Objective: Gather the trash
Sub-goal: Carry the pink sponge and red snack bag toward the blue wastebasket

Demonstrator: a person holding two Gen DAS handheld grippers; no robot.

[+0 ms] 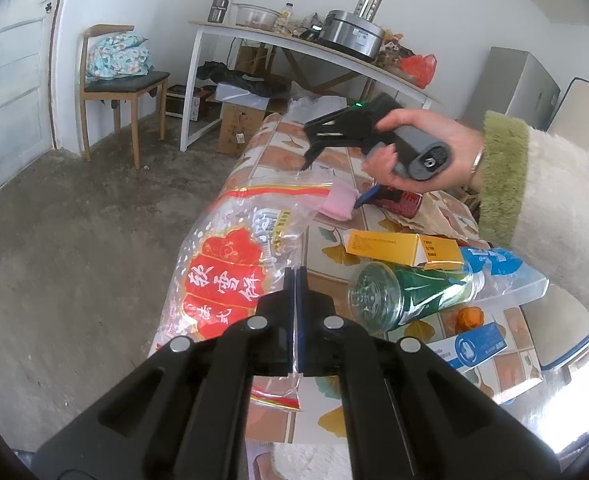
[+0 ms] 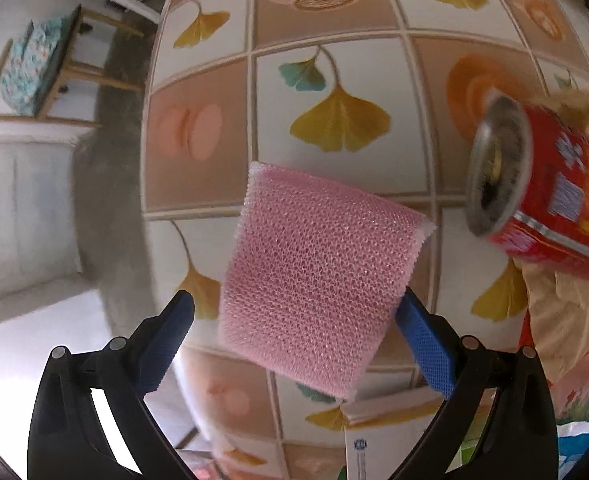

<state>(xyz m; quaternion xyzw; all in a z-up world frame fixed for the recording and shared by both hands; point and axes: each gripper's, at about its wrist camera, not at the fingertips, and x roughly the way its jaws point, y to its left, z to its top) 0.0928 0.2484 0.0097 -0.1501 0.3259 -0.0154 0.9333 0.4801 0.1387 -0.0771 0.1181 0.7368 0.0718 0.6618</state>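
The left hand-held gripper point(image 1: 296, 280) is clamped tight on the edge of a clear snack bag point(image 1: 230, 264) printed with a red label. It holds the bag up off the near edge of the table point(image 2: 222, 92), probably so its mouth hangs ready to take in trash.

The right hand-held gripper point(image 2: 294, 332) points steeply down at a pink foam mesh pad point(image 2: 314, 276), with its jaws spread wide to either side. The right blue pad point(image 2: 426, 344) sits against or just beside the foam's edge, while the left one stands clear of it. Nothing is gripped yet, and this looks like the set-up for a pinch across the pad's width.

That foam pad lies flat on the ginkgo-patterned tablecloth. Just beside the foam, to its right, a red can point(image 2: 554, 192) lies on its side over crumpled brown paper point(image 2: 570, 316). Nearer the bag than the foam lie a yellow carton point(image 1: 406, 246) and a green-labelled plastic bottle point(image 1: 410, 292), both still to be collected.
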